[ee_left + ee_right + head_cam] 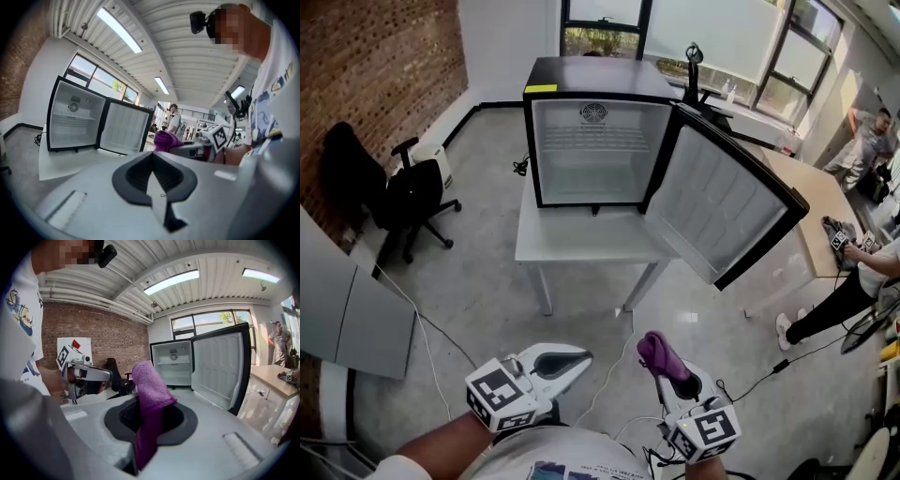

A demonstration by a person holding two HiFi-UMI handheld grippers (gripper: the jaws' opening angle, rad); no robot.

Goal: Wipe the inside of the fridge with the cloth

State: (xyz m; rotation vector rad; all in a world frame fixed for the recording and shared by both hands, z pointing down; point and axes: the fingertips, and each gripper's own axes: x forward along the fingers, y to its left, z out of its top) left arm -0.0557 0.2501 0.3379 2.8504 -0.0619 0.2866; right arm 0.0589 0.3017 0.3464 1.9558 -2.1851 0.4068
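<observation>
1 fridge (592,141): black box, smooth white inside, 1 wire shelf, door (722,206) swung open to the right. It sits far centre on 1 white table (581,246). 1 black office chair (417,197) far left by the brick wall. 2 grippers near. Left gripper (574,359) clenched, empty. Right gripper (664,367) grasping 1 fuzzy purple cloth (659,352), well apart from fridge.

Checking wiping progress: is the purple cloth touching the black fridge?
Apart. Head view: purple cloth, clamped in the right gripper, hangs well short of the open black fridge.
</observation>
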